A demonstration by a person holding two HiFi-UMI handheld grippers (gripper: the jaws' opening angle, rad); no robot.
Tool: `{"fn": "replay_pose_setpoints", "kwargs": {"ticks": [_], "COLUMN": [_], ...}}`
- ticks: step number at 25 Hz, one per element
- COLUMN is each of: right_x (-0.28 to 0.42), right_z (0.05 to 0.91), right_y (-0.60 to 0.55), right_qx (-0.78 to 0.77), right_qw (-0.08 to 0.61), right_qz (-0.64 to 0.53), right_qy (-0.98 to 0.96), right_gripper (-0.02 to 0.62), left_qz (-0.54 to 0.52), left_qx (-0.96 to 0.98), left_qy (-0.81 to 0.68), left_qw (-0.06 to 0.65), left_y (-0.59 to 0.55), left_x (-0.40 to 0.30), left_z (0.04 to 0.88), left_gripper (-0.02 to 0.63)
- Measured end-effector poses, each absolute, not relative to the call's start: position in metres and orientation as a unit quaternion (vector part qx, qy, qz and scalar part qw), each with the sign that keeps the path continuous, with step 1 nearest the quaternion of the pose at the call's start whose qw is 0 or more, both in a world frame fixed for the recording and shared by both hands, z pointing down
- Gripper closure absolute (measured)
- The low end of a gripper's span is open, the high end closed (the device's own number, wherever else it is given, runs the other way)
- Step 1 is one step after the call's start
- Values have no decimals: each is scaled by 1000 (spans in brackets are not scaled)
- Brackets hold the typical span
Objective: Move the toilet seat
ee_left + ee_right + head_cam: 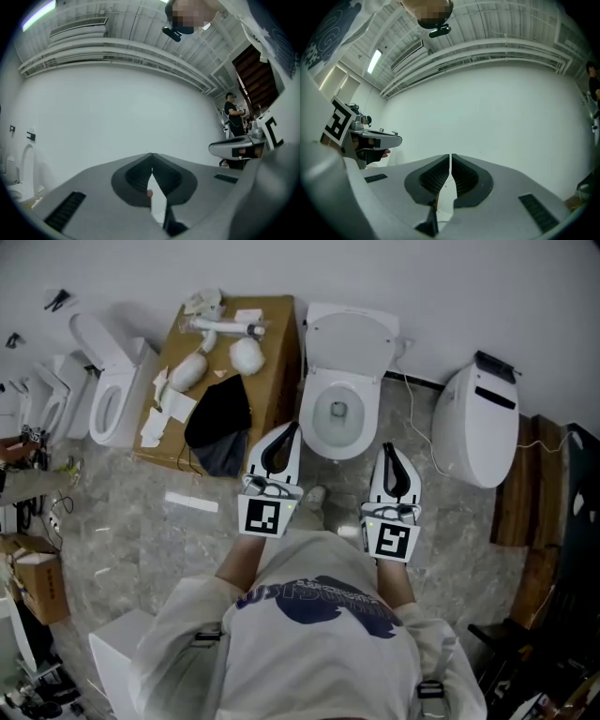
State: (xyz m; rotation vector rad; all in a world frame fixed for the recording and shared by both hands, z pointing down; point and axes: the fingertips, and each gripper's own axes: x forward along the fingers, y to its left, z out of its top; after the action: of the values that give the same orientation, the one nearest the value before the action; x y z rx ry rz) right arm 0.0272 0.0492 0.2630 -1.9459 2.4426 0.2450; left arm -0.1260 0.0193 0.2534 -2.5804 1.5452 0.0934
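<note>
White toilet seat (316,418) stands open, lid (349,338) raised against the wall (450,277).

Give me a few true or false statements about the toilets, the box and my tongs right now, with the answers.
The left tongs and right tongs are both shut and empty. True.
The middle toilet's lid is closed. False: it stands raised, with the bowl open.
A black cloth lies on the cardboard box. True.
The right-hand toilet has its lid up. False: it is closed.
</note>
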Motion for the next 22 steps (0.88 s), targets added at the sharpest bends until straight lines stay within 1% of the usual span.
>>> {"fn": "replay_pose_setpoints", "kwargs": {"ticks": [6, 11, 13, 17, 19, 22], "right_x": [18, 42, 58, 105, 130, 165], "right_z": [262, 288, 309, 366, 396, 447], "right_y": [-23, -55, -65, -86, -100, -111], "right_qx": [-628, -643, -643, -654, -658, -663], "right_qw": [4, -24, -49, -78, -70, -54], "right_qz": [86, 53, 36, -47, -91, -166], "right_qy": [773, 764, 764, 751, 744, 728], "right_gripper": [569, 569, 569, 569, 569, 551], "left_qz": [23, 5, 0, -19, -39, -79], "left_qx": [-861, -868, -865, -840, -837, -843], "left_qy": [504, 497, 502, 530, 528, 502], "left_qw": [55, 19, -13, -112, -136, -177], "left_y": [-58, -96, -113, -149, -167, -184], "left_x": [-135, -124, -125, -147, -156, -163], "left_z": [264, 293, 315, 377, 409, 464], "left_gripper": [607, 607, 607, 607, 607, 607]}}
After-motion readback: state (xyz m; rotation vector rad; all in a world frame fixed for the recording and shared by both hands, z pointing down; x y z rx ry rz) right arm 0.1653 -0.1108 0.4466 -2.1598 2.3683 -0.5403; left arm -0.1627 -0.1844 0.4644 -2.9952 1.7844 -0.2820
